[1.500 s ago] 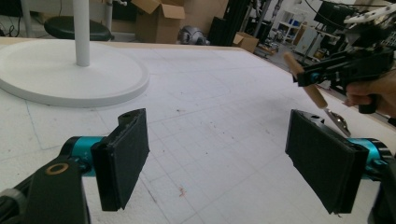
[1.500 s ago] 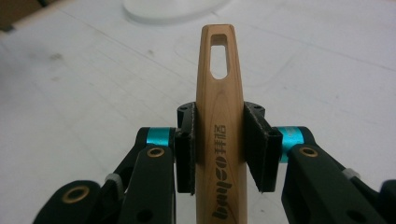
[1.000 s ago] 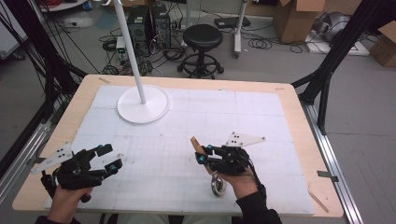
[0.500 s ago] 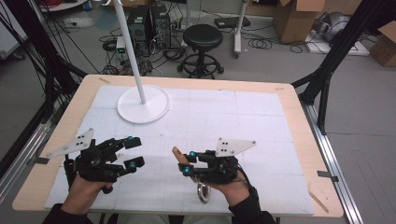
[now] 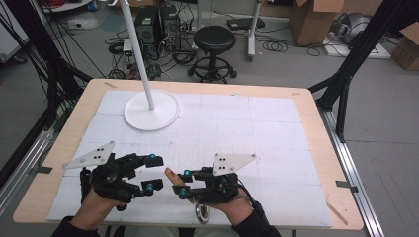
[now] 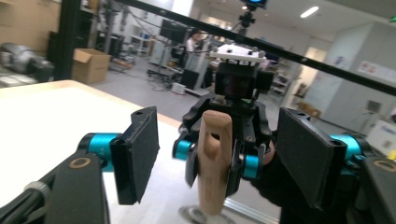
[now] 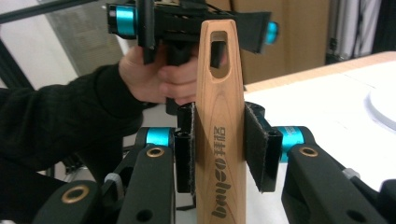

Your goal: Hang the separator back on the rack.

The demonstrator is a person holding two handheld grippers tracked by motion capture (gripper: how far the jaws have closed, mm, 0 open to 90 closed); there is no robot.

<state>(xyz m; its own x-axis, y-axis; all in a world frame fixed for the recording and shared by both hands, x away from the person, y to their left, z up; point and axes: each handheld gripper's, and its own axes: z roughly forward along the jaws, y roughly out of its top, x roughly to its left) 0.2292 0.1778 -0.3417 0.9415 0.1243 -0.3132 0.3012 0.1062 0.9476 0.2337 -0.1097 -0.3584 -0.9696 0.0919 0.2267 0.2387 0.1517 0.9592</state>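
Two grippers faced each other low over the white mat (image 5: 276, 148) at the near edge of the table (image 5: 316, 128). The right gripper (image 5: 182, 185) was clamped on a wooden handle (image 5: 173, 176), its pads pressed flat against both faces in the right gripper view (image 7: 219, 140). The handle's long axis ran out of the jaws toward the left gripper (image 5: 150, 173), free end leading, with a slot (image 7: 219, 51) cut through near that end. A metal ring-shaped part (image 5: 201, 213) hung below the right hand; what tool it belonged to could not be told.

The left gripper's jaws had just been closing yet stood apart, nothing touching the pads. In the left gripper view the handle (image 6: 214, 163) rose in the gap between the two pads (image 6: 137, 154), lying beyond them rather than within reach of their faces. The tip appeared just short of the left jaws in the high view.

Judgement: a hand-over was in preparation. The left gripper was the free one and the nearer to the tip; it needed to advance along the handle's axis so the pads straddled the slotted end before shutting. The lamp base (image 5: 151, 109) stood well apart, at the far left.
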